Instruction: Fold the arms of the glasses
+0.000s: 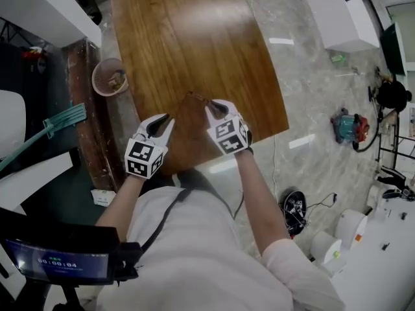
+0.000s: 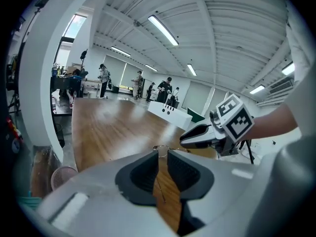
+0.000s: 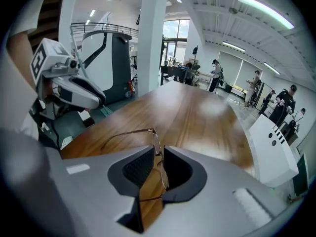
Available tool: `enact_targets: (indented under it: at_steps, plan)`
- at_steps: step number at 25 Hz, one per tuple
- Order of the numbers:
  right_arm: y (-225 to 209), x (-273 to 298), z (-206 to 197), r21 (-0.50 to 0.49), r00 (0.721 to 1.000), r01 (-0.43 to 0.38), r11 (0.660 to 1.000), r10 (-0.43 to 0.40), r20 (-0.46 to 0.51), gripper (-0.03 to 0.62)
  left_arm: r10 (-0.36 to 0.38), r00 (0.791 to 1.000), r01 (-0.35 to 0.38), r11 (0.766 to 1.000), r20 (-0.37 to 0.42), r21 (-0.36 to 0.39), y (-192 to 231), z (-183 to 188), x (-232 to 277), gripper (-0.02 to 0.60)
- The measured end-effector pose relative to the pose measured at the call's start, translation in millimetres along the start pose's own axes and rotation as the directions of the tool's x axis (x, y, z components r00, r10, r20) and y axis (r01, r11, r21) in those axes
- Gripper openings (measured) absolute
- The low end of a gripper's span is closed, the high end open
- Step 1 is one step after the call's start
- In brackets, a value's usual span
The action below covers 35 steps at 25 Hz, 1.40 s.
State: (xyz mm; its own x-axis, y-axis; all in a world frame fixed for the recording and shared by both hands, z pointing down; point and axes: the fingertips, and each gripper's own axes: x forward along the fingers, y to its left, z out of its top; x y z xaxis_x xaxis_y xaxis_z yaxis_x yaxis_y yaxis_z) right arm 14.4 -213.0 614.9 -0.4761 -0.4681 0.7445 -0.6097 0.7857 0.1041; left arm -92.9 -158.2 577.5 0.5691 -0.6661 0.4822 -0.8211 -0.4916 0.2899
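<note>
Got the glasses (image 3: 156, 142) lying on the counter (image 1: 188, 37), close to its 6 o'clock edge in the head view. Found the left gripper (image 1: 165, 122) at their 8 o'clock, near but apart, and the right gripper (image 1: 214, 107) just beside them at 4 o'clock. Looking along the right jaws, seeing the glasses front lined up with the gap. Spotted a bin (image 1: 109, 76) off the counter at 9 o'clock, and a console (image 1: 337, 11) well apart at 1 o'clock. Also got a screen (image 1: 65, 261) down at 7 o'clock.
</note>
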Motion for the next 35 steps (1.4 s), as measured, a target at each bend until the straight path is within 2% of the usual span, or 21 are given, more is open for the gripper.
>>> enact_targets:
  at_steps: [6, 11, 15, 23, 29, 35]
  plan:
    - [-13, 6, -19, -0.017, 0.997, -0.021, 1.000, 0.020, -0.081, 0.074, -0.019, 0.999, 0.019, 1.000, -0.036, 0.002, -10, -3, 15, 0.067]
    - [-2, 38, -15, -0.039, 0.990, -0.056, 0.998, 0.050, -0.133, 0.077, -0.036, 0.997, 0.036, 0.999, -0.069, -0.006, 12, -19, 18, 0.069]
    - [-6, 40, -20, -0.048, 0.984, -0.079, 0.996, 0.070, -0.163, 0.077, -0.060, 0.993, 0.059, 0.998, -0.106, -0.015, 5, -28, 26, 0.092]
    - [-3, 56, -28, -0.039, 0.969, -0.136, 0.990, 0.125, -0.211, 0.075, -0.074, 0.988, 0.070, 0.997, -0.133, -0.035, 20, -40, 39, 0.095]
    - [-1, 58, -27, -0.044, 0.964, -0.181, 0.982, 0.168, -0.207, 0.049, -0.069, 0.988, 0.064, 0.997, -0.141, -0.039, 25, -39, 42, 0.095]
    - [2, 53, -18, -0.028, 0.971, -0.191, 0.981, 0.185, -0.155, 0.041, -0.088, 0.984, 0.081, 0.995, -0.155, -0.049, 26, -44, 43, 0.109]
